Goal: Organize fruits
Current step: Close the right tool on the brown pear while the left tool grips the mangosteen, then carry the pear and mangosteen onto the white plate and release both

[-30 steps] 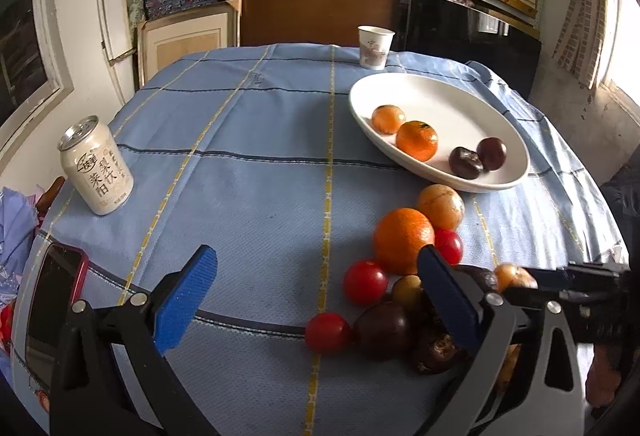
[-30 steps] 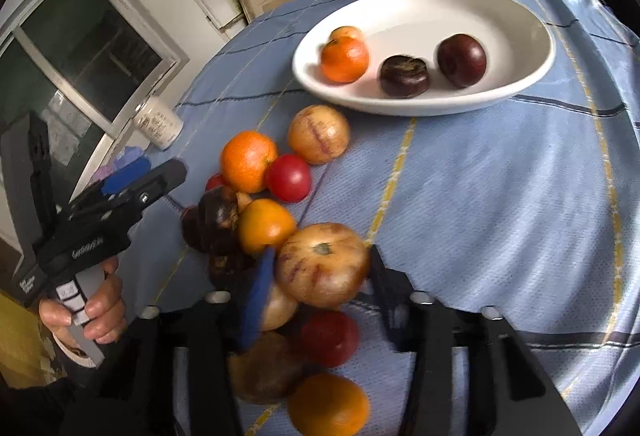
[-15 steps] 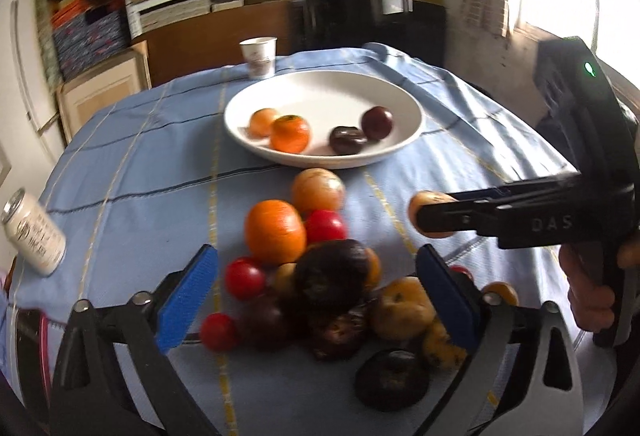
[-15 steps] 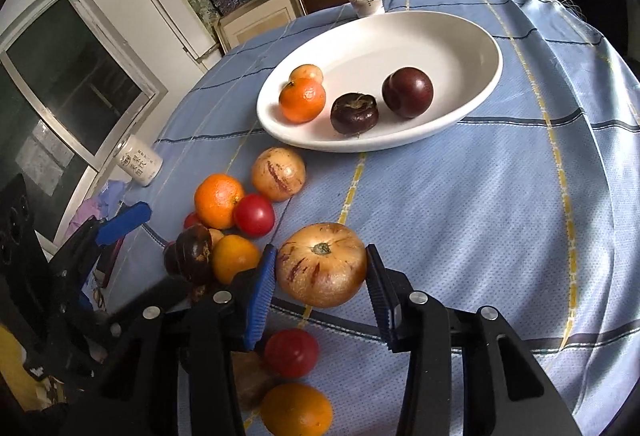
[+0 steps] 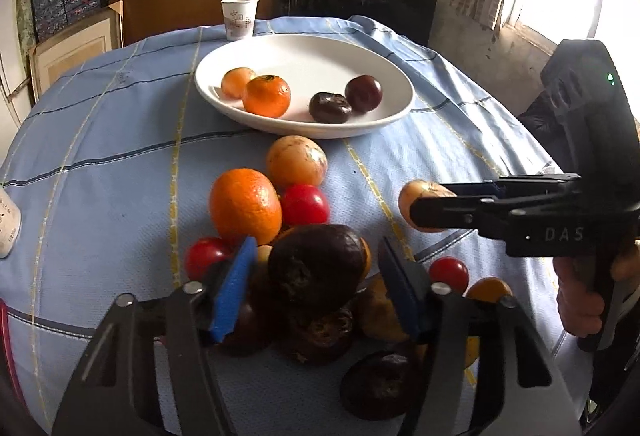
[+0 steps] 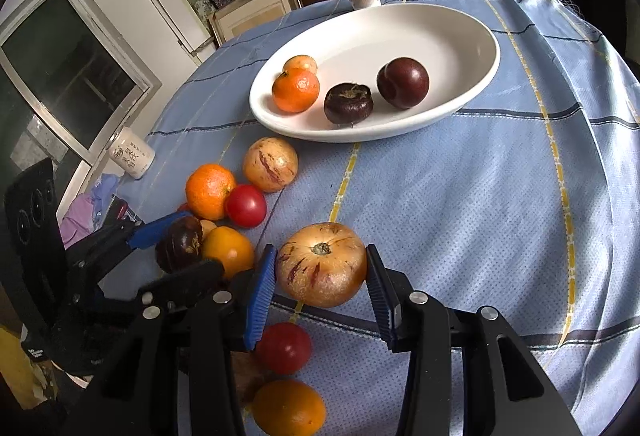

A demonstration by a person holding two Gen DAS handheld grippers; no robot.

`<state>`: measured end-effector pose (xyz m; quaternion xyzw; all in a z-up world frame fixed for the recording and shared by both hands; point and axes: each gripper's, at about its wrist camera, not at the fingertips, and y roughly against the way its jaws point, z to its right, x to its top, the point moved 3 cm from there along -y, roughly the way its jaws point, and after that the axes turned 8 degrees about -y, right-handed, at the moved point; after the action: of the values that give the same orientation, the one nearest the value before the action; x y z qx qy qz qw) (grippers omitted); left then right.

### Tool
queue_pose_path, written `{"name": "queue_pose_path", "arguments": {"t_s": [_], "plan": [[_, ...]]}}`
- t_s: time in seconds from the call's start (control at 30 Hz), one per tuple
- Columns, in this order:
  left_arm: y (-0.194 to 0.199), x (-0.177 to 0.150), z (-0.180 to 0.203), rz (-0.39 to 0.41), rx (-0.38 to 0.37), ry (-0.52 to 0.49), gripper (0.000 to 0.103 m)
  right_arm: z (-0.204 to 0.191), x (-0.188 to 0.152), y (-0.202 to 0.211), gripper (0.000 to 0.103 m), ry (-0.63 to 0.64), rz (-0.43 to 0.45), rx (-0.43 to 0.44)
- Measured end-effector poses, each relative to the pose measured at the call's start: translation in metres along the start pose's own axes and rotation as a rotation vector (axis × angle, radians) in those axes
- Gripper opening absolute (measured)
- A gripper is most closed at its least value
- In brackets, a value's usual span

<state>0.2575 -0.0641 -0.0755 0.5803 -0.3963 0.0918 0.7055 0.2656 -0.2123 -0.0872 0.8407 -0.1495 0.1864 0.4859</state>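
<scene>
The right gripper (image 6: 321, 286) holds a streaked yellow melon (image 6: 321, 264) clear of the blue cloth (image 6: 480, 195), its pads pressed on both sides. The left gripper (image 5: 316, 284) is closing around a dark purple fruit (image 5: 316, 268) atop the near pile; whether its pads touch yet is hard to tell. On the far side, the white dish (image 5: 320, 51) carries two oranges and two dark fruits. A paper cup (image 5: 239, 17) stands behind it.
</scene>
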Motion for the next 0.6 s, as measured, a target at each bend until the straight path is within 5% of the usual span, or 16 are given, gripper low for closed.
{"name": "queue_pose_path", "arguments": {"t_s": [0.13,0.2,0.4,0.6], "plan": [[0.001,0.0,0.0,-0.001,0.014,-0.01,0.055,-0.002,0.0,0.001,0.045,0.014,0.01,-0.007],[0.003,0.0,0.003,0.006,0.017,-0.024,0.045,-0.003,0.0,0.003,0.045,0.023,0.019,-0.012],[0.009,-0.001,0.018,0.018,0.026,-0.087,0.044,-0.007,-0.001,0.004,0.045,0.044,0.028,-0.009],[0.014,-0.001,0.016,0.032,0.004,-0.048,0.044,-0.008,0.001,0.008,0.045,0.034,0.053,0.017]]}}
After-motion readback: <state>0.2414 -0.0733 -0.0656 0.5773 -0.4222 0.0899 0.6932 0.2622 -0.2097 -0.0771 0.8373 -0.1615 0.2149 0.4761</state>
